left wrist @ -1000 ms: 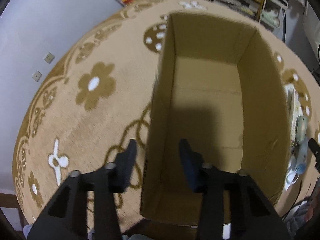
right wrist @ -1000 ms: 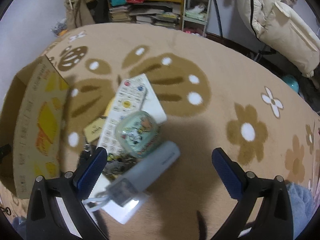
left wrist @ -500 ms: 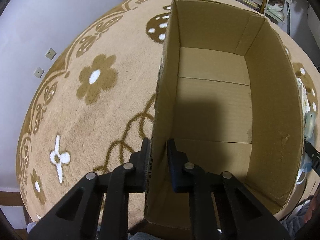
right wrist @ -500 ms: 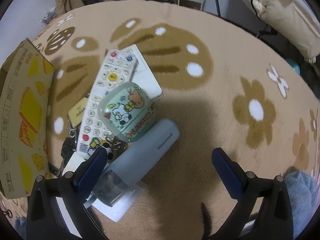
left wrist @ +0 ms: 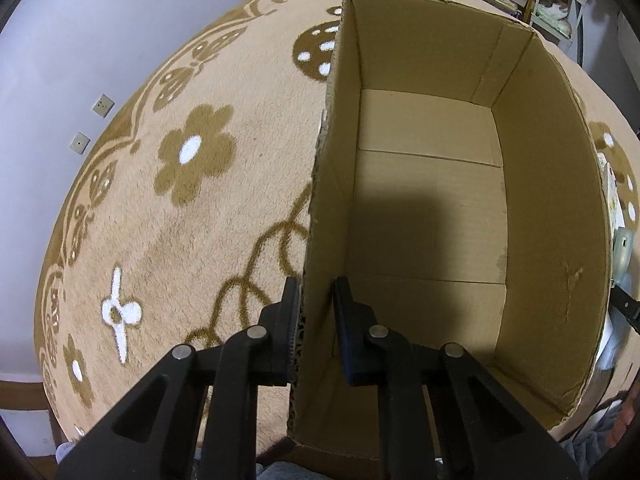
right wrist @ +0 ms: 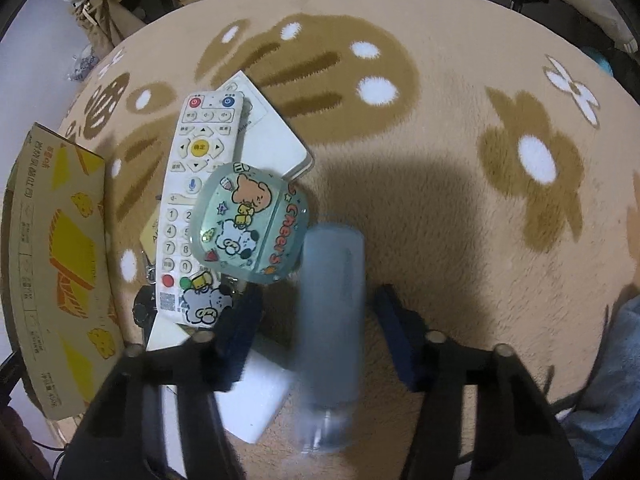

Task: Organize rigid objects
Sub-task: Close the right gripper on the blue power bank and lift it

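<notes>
Your work surface: a tan carpet (right wrist: 460, 208) with brown flowers.
On it you have an open cardboard box (left wrist: 552, 208) at the left, and just to its right a pile: white pad (right wrist: 280, 140), remote (right wrist: 192, 184), cartoon case (right wrist: 248, 224), grey-blue cylinder (right wrist: 332, 320).

Both wrist views look steeply down, close, sharing the cardboard box (left wrist: 552, 208) and carpet (right wrist: 460, 152)

Matt corrugated cardboard box (left wrist: 432, 216), plush pile rug (left wrist: 192, 216), glossy plastic case (right wrist: 248, 224)
</notes>
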A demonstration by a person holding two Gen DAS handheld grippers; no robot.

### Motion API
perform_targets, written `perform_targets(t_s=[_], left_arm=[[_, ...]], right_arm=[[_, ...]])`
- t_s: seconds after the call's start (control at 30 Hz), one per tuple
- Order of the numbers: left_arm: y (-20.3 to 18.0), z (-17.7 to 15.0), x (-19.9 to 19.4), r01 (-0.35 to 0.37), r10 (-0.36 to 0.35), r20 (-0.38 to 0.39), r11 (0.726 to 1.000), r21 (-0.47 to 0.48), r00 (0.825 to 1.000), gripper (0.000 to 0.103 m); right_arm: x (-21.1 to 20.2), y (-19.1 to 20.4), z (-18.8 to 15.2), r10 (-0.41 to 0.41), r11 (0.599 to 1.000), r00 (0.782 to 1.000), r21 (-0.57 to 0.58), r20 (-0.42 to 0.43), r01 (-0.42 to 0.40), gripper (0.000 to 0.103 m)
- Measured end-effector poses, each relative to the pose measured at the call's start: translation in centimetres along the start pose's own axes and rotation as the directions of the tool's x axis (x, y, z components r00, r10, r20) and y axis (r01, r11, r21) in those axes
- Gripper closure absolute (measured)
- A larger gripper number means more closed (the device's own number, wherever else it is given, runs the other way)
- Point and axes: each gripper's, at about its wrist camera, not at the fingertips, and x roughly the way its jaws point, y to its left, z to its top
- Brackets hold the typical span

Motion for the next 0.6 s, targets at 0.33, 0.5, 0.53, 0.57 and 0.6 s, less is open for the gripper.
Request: perform_targets(t_s=[0.33,0.5,0.53,0.57,0.6], left_arm=[[-0.18,-0.08,0.0,-0.003,0.003,0.0,1.0,0.009,1.0,0.087],[-0.15,-0.07,-0.09,0.002,-0.002,0.0,1.0,0.009,1.0,0.087],[-0.17,-0.06,-0.09,0.002,-0.002,0.0,1.0,0.009,1.0,0.087],[-0.17,-0.08,-0.11,0.001,-0.001,0.0,1.0,0.01,1.0,0.087],[-0.17,-0.08,-0.11,0.001,-0.001,0.0,1.0,0.01,1.0,0.087]], right_arm=[[0.57,0.04,-0.04,-0.023,1.0,1.0,-0.001,0.0,0.023,0.07],[0.64,0.17,-0.17,-0.022,1.0,1.0,0.006,0.005,0.022,0.071],[0.5,0.03,-0.18,-0.018,1.0,1.0,0.013,0.006,0.018,0.071],[0.31,-0.16,-0.14,-0.015,1.0,1.0,0.018,0.007,0.015,0.071],[-0.07,-0.48,-0.1,-0.012,1.0,1.0,0.023,0.009,0.012,0.071]])
